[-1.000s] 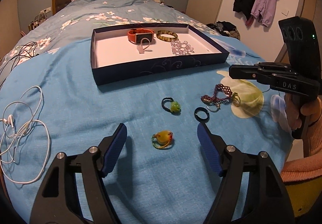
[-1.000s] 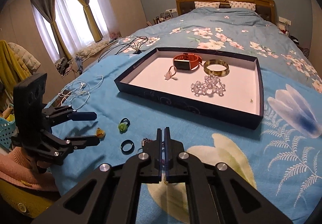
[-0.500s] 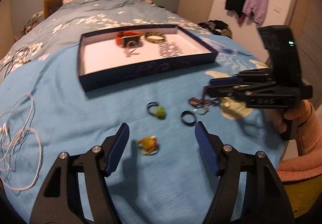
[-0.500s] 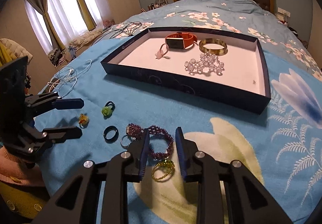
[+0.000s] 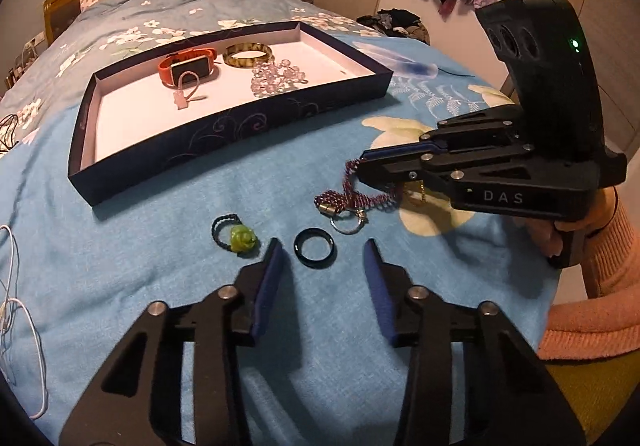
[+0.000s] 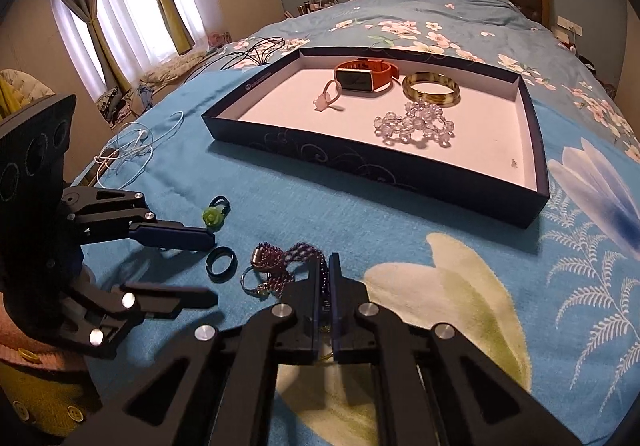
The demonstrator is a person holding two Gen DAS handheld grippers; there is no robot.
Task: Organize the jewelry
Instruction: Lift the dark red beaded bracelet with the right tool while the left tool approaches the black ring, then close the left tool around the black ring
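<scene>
Right gripper [image 6: 329, 274] pinches the purple bead chain [image 5: 352, 201].
Left gripper [image 5: 325, 252], narrowing, straddles the glossy black ring [image 5: 314, 247] beside that chain.

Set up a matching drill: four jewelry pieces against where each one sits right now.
1. black ring
2. purple bead bracelet
3. orange watch
4. green flower ring

A. inside the box
B. clamped in the right gripper
C. on the bedspread between the closing jaws of the left gripper
D. on the bedspread left of the left gripper, in its own view

Pairs: 1-C, 2-B, 3-A, 4-D
</scene>
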